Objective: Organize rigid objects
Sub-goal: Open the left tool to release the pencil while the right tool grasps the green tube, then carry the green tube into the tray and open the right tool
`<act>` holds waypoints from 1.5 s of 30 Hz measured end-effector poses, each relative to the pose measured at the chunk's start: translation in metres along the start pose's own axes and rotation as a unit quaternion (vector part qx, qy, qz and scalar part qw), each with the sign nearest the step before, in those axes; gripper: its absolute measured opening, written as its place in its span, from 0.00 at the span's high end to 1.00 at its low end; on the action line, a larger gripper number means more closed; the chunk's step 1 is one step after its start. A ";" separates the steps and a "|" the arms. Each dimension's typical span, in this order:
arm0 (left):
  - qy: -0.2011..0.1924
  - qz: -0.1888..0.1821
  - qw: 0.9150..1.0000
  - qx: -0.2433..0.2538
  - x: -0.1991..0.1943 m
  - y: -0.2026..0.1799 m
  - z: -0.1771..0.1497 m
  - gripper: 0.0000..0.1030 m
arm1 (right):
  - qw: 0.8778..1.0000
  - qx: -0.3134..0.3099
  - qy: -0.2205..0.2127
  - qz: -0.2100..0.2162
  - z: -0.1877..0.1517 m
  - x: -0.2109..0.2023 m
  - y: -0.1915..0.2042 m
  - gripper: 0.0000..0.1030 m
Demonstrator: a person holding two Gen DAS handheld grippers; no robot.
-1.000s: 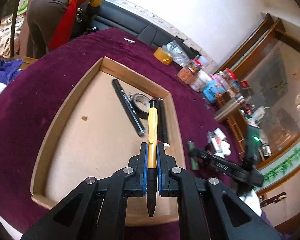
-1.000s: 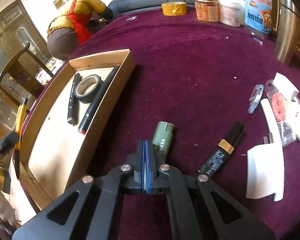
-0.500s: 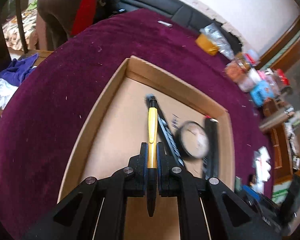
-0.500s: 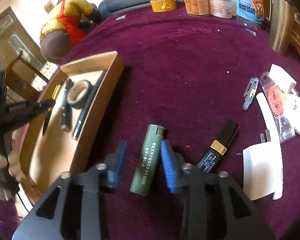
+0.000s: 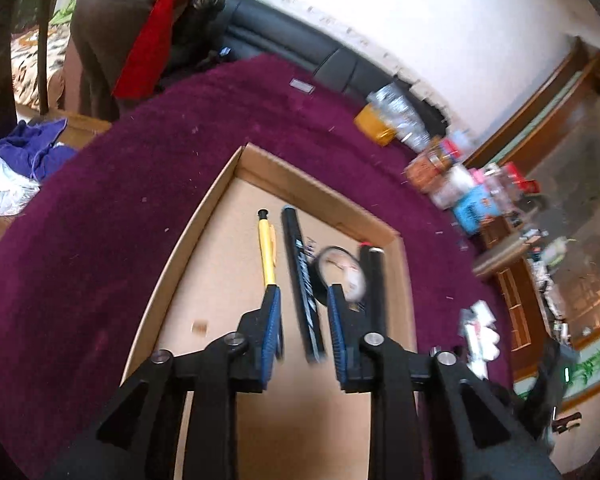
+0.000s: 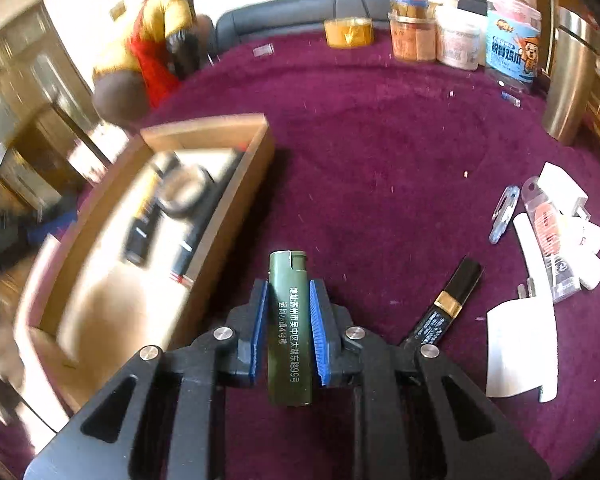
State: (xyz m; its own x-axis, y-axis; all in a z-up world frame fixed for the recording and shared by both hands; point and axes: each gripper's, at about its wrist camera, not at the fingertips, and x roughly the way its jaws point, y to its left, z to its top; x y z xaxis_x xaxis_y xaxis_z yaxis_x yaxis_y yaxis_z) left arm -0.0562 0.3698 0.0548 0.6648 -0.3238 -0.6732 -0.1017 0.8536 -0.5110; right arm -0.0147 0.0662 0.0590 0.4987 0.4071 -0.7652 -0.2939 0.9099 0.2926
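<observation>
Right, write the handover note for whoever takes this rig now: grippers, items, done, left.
Left gripper: open, jaws have just been opening. The yellow pen lies in the cardboard tray, free of the pads.
Right gripper: jaws have just been closing and are shut on the green lighter.
Done: the tray holds the pen, a black marker, a tape roll and another black marker.
Left: tray the lighter, then the black-and-gold tube, the clear clip and probably the white packets on the purple cloth.
</observation>
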 end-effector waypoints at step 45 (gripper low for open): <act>-0.047 -0.037 0.998 0.028 -0.087 -0.034 -0.101 0.46 | 0.974 -0.004 -0.208 -0.095 0.014 -0.131 -0.043 0.00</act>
State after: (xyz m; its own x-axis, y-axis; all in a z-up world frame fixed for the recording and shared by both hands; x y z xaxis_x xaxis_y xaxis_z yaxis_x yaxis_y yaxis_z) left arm -0.1852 0.3277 0.0763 0.7353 -0.3495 -0.5807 -0.0095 0.8513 -0.5245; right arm -0.0560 -0.0252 0.1550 0.8309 0.2298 -0.5068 -0.1699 0.9720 0.1623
